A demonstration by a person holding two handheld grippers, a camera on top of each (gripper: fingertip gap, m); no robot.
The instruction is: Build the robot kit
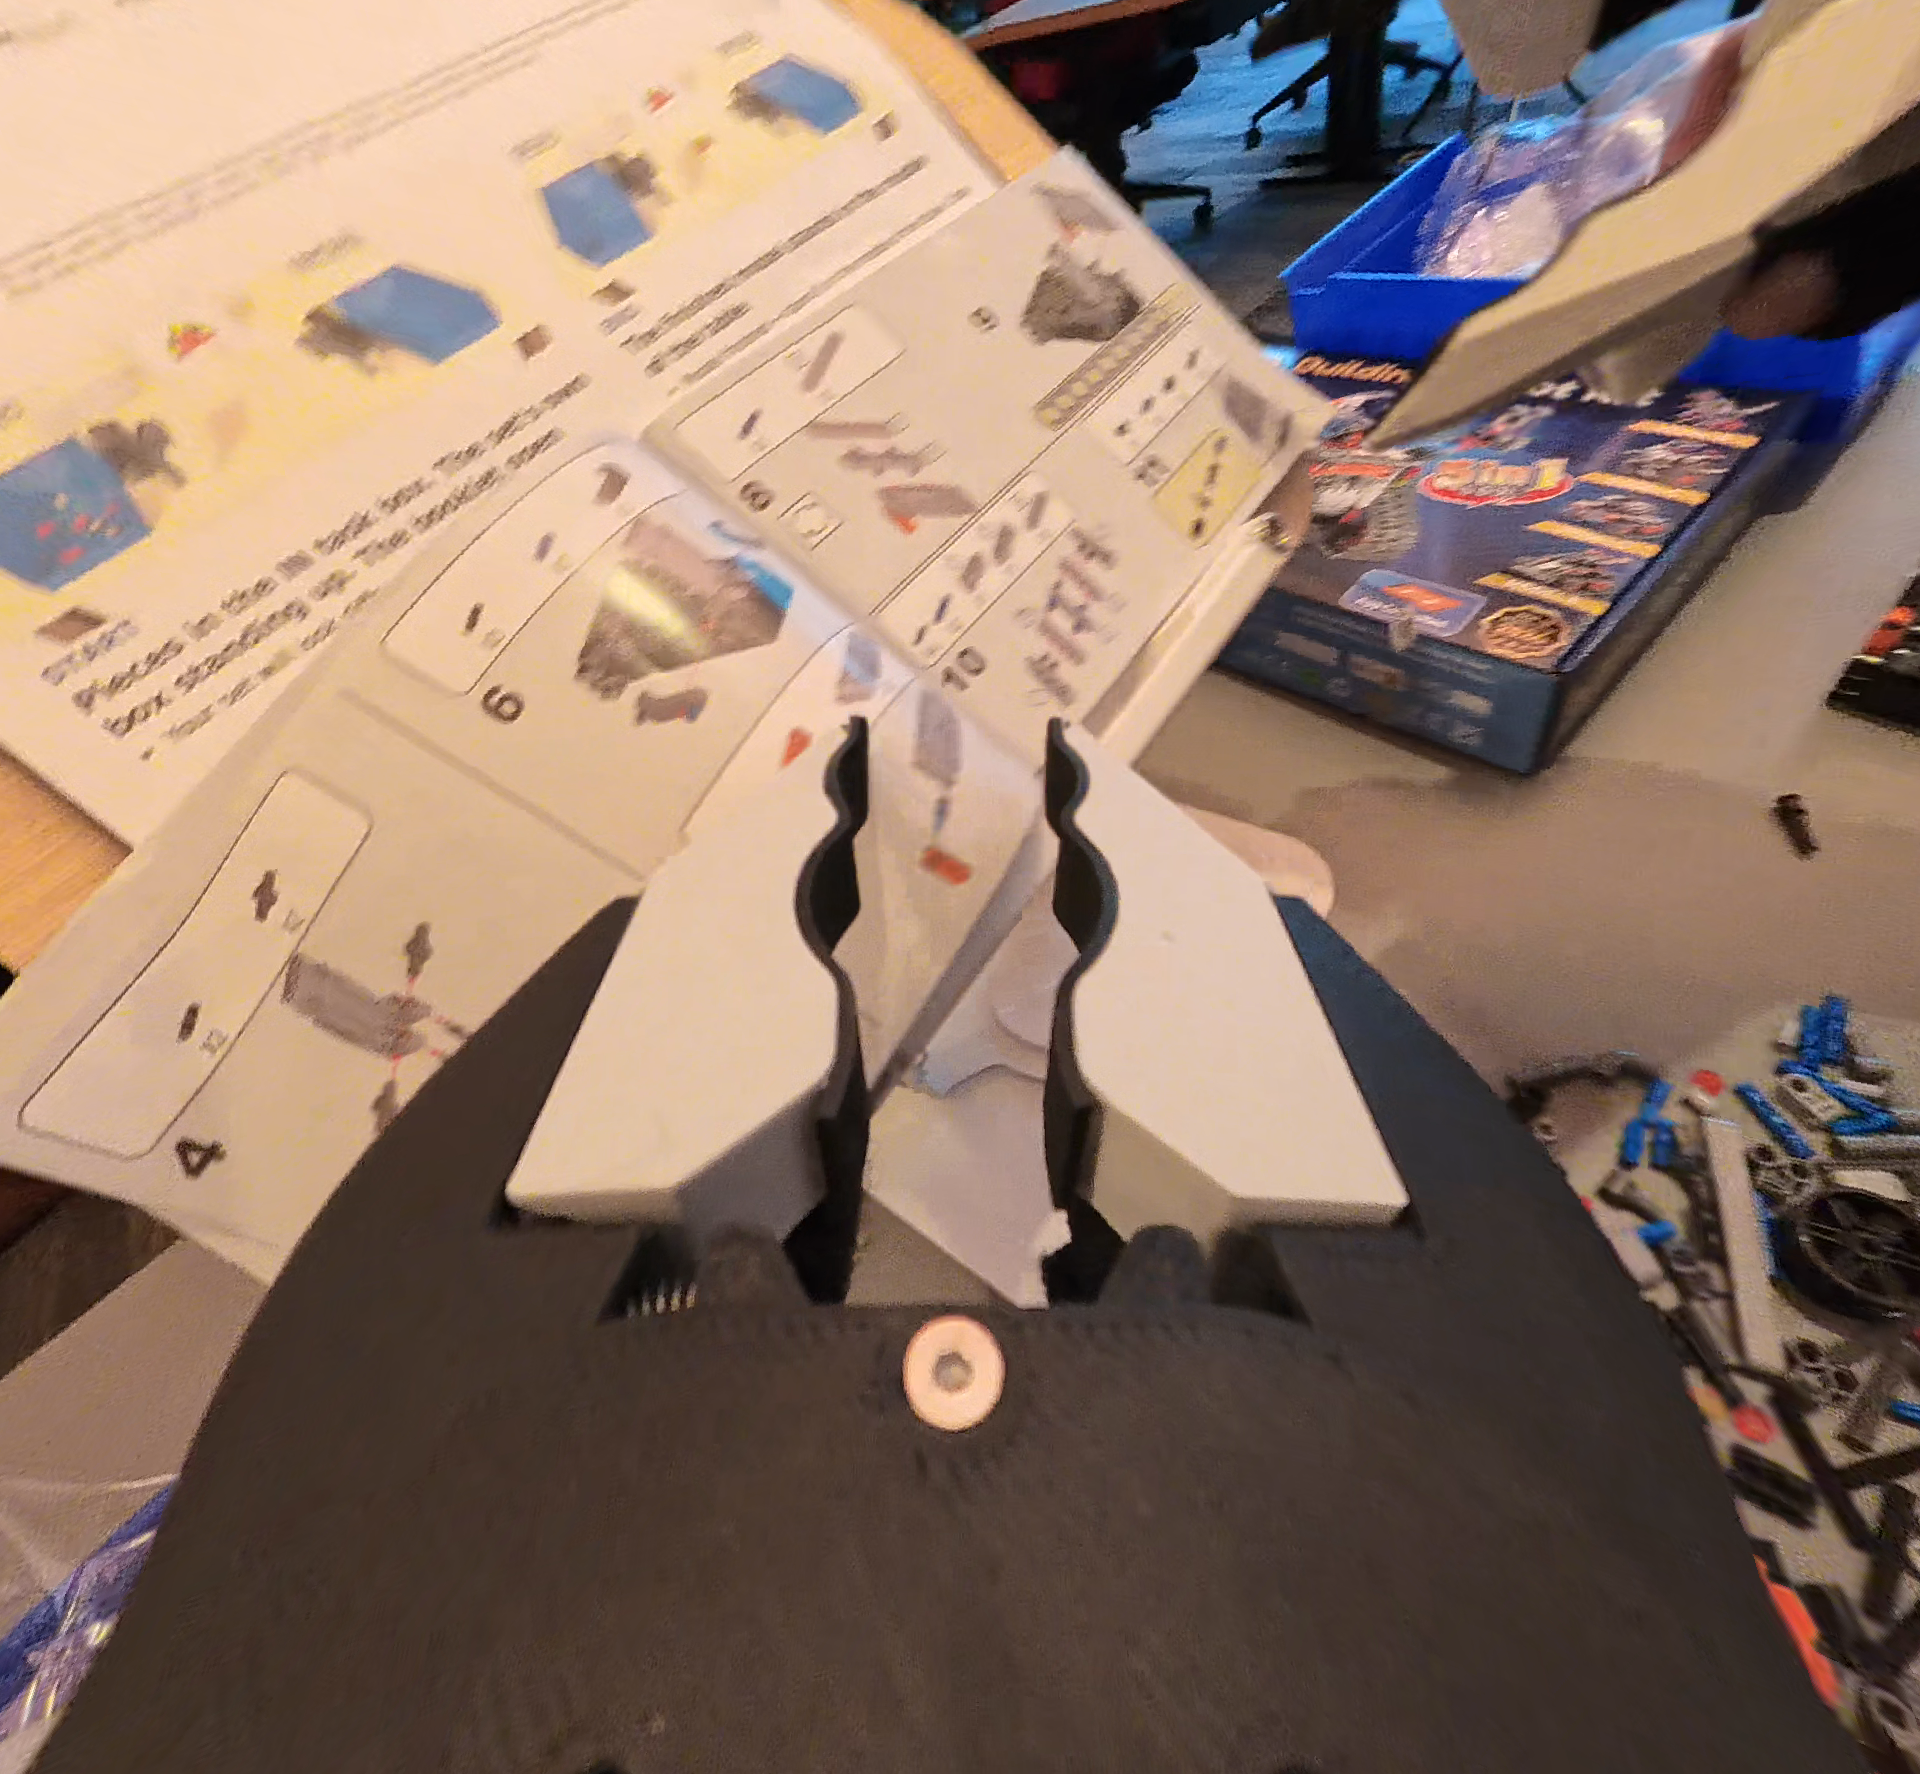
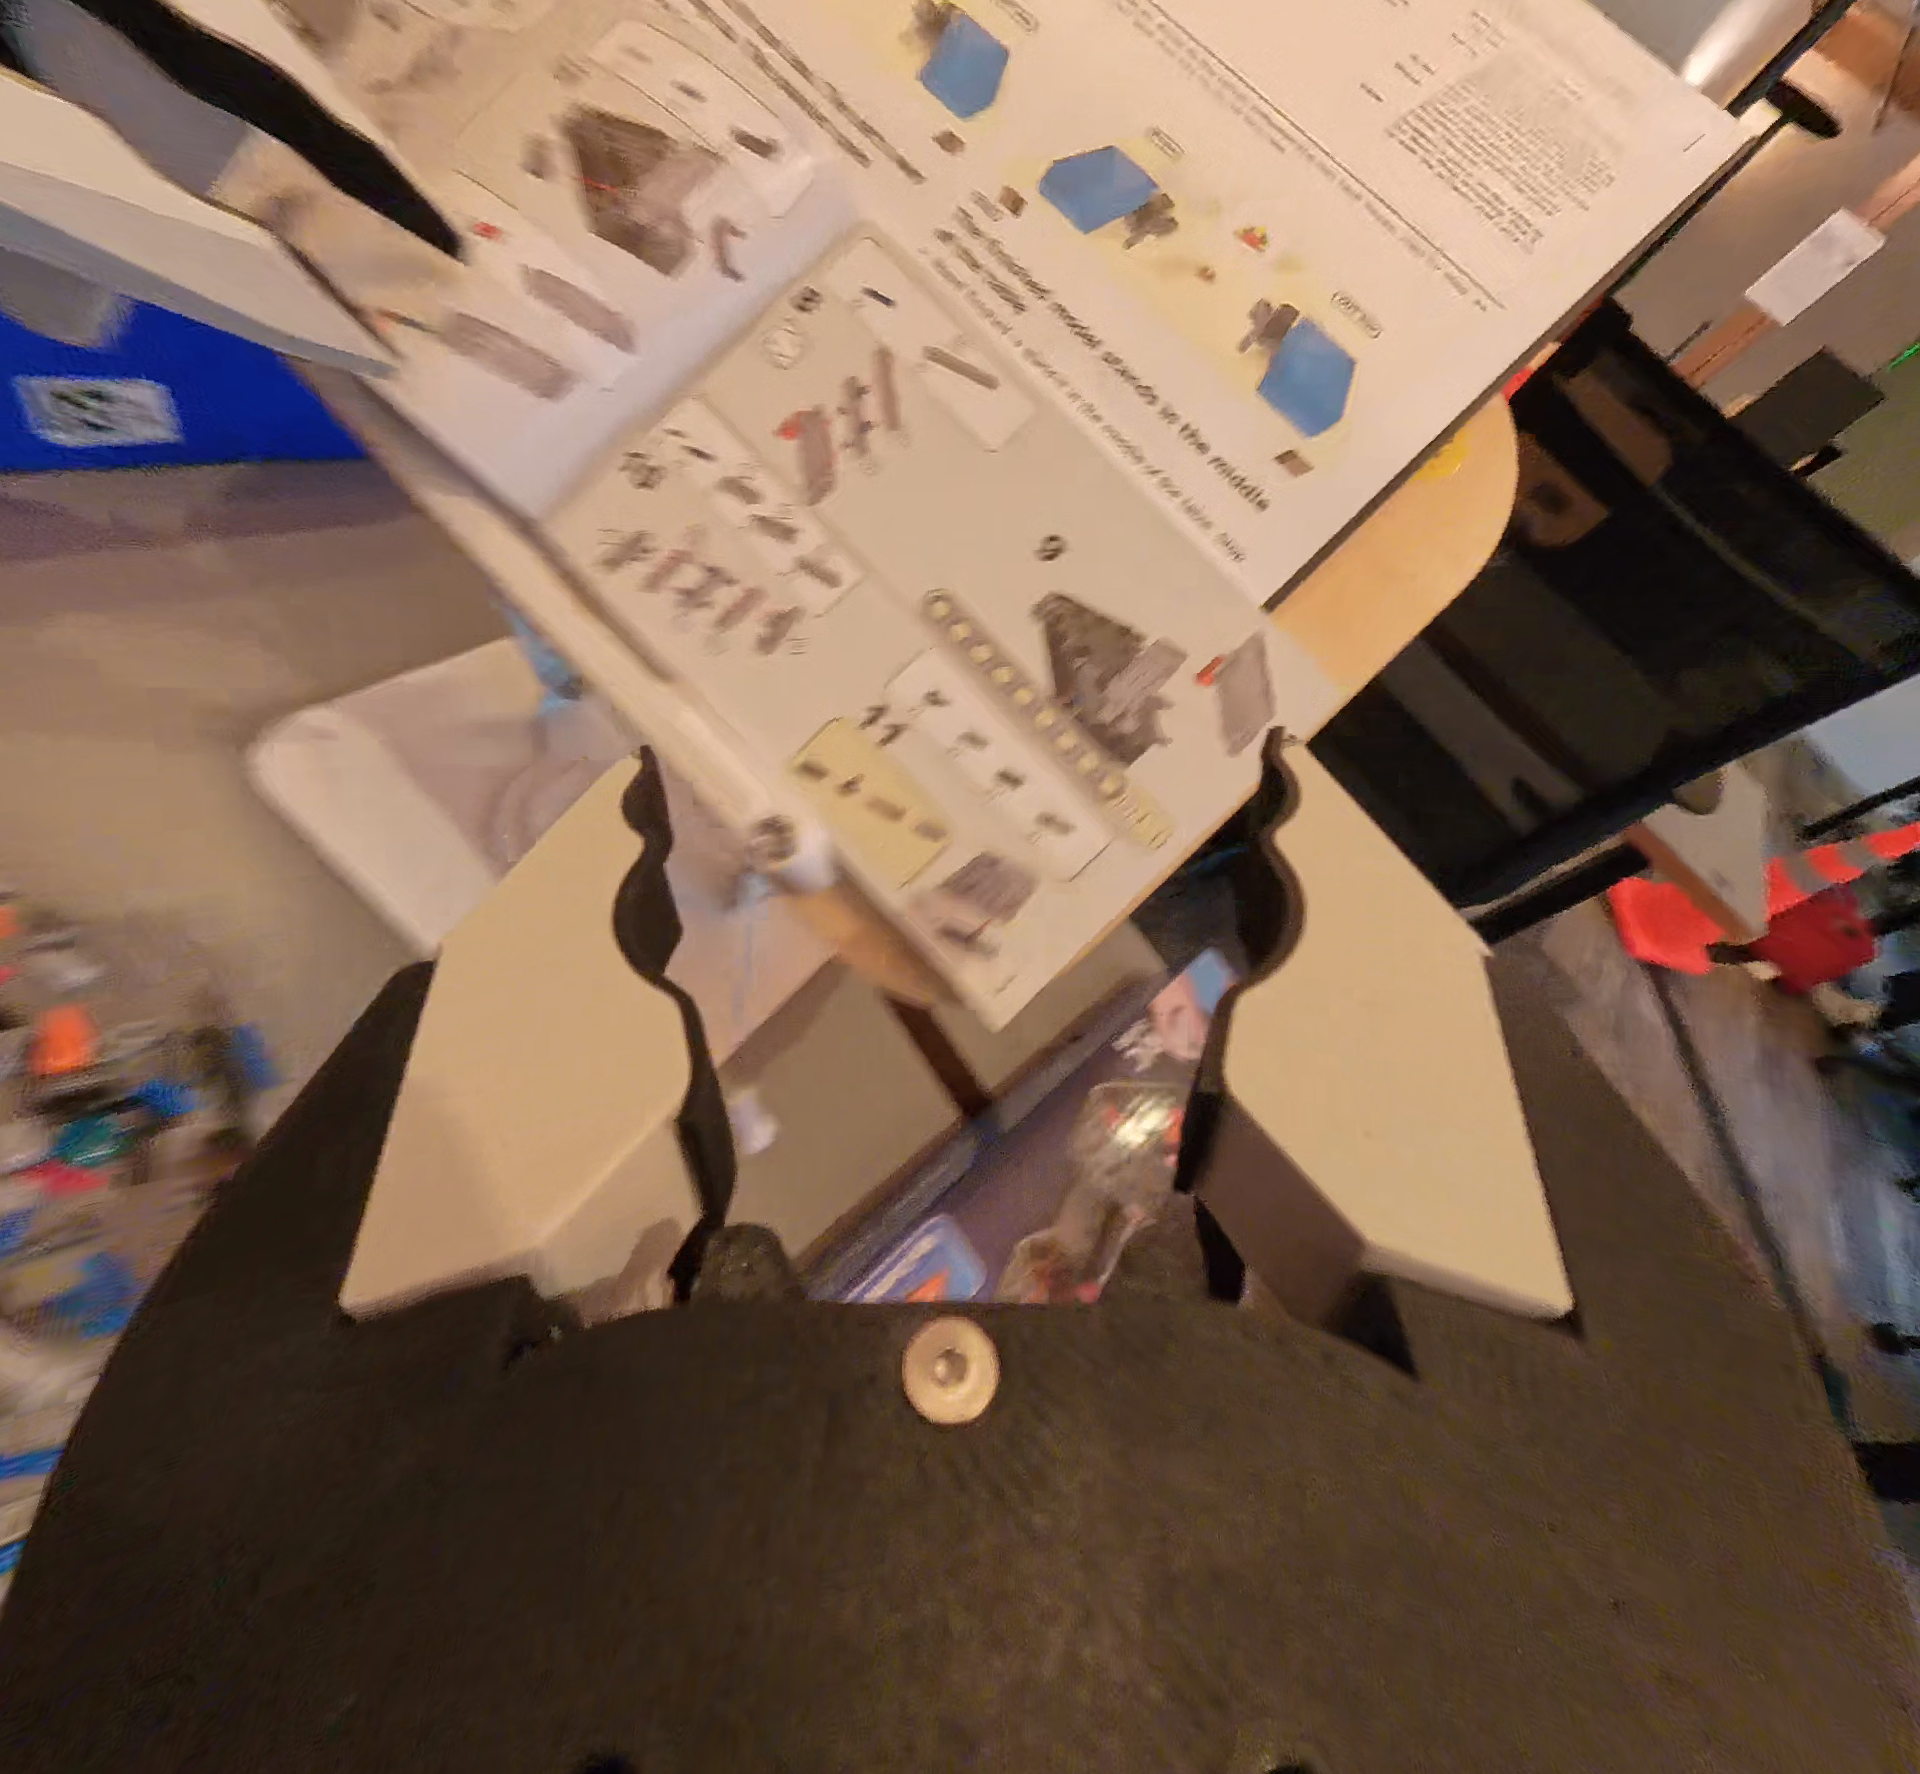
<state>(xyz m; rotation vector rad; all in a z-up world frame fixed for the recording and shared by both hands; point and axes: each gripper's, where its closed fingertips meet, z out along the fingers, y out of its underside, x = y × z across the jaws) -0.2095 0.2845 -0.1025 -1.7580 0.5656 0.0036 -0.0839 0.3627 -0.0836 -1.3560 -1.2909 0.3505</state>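
Left gripper: jaws a little apart, a booklet page edge between them; real grip cannot be told.
Right gripper: wide open, empty, just before the booklet's far corner.
Behind booklet: printed sheet.
Table: boxed kit, blue bin, loose parts.

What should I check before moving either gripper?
1. Left gripper clamped on the instruction booklet: cannot tell; a page lies between its fingers, but a gap shows.
2. Right gripper open: ok, jaws wide apart.
3. Right gripper touching the booklet's corner: cannot tell; it is near.
4. Views sharp: not ok, both blurred.
5. Loose building pieces clear of both grippers: ok, off to the side on the table.
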